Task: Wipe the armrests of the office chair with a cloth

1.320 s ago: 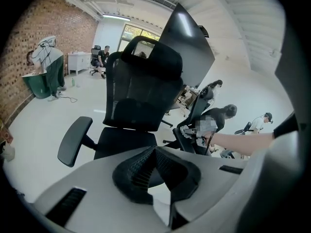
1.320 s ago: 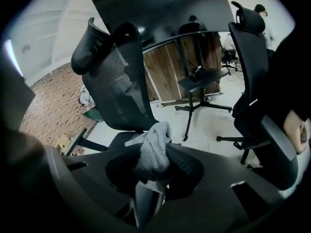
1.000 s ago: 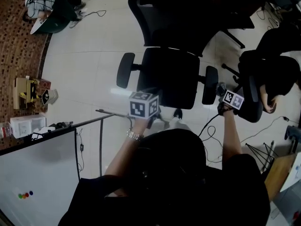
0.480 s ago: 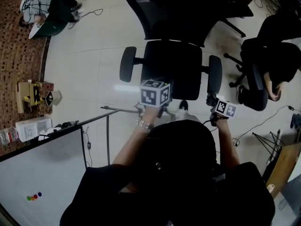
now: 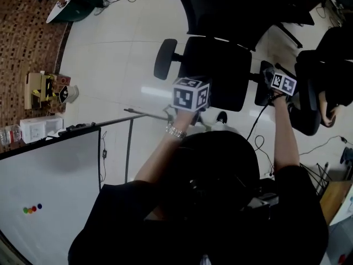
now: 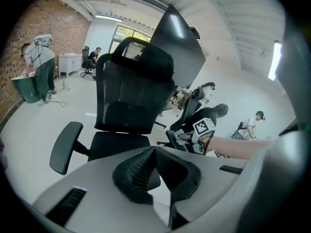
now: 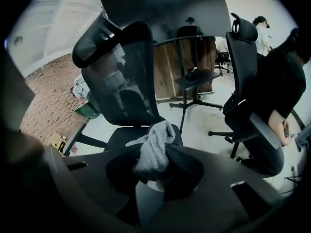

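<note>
R gripper (image 7: 155, 166), jaws clamped on the grey cloth (image 7: 154, 149), is at the office chair's (image 5: 215, 73) near armrest (image 5: 263, 87), so wiping looks barely begun, far armrest (image 5: 165, 58) not done; L gripper (image 6: 156, 171), jaws closed and empty, hangs before the chair.

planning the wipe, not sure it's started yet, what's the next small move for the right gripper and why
Probably ease the right gripper down until the cloth it clamps presses on the armrest beside it. The head view puts the gripper at that armrest, but no view shows cloth contact, which a wiping stroke needs.
</note>
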A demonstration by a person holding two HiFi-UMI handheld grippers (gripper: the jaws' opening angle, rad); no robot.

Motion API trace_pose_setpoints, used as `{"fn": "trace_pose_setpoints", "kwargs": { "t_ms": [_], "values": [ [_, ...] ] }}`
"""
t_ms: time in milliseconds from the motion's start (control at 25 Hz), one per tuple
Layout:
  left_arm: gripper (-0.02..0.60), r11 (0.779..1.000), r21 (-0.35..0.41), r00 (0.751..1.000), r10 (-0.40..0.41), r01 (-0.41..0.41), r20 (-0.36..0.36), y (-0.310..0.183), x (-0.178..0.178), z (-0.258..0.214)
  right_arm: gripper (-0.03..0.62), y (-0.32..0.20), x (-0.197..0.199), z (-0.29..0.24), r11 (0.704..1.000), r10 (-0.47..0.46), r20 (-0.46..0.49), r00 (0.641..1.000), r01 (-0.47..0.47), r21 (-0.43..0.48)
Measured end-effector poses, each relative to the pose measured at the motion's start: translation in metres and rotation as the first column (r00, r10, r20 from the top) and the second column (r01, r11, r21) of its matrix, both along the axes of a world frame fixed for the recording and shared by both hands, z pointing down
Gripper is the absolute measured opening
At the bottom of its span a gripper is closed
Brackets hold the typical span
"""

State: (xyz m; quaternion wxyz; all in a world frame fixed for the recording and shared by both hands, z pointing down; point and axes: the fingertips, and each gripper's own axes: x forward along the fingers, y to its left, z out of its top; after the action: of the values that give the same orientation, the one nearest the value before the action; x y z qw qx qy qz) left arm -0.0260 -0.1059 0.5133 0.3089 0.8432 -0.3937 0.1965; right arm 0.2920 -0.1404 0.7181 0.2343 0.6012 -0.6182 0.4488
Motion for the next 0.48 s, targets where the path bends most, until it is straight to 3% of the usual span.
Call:
{"fn": "trace_pose_setpoints", "kwargs": {
  "t_ms": [80,280,480],
  "values": [
    [0.000,1.000,0.002,1.000,-0.010,0.010,-0.001,-0.003,-0.004,-0.002,0.092,0.015,-0.005,0.013,0.999,-0.005,-0.003,1.000,0.005,-0.034],
    [0.000,1.000,0.008,1.000,-0.012,0.012,-0.014,-0.005,-0.008,-0.004,0.092,0.062,-0.042,0.015,0.998,-0.003,0.073,0.997,-0.002,0.066],
    [0.000,1.000,-0.006,0.999,0.013,-0.013,-0.031,-0.004,-0.002,0.002,0.092,0.111,-0.075,0.017,0.997,-0.028,0.094,0.995,0.021,0.073]
  ]
}}
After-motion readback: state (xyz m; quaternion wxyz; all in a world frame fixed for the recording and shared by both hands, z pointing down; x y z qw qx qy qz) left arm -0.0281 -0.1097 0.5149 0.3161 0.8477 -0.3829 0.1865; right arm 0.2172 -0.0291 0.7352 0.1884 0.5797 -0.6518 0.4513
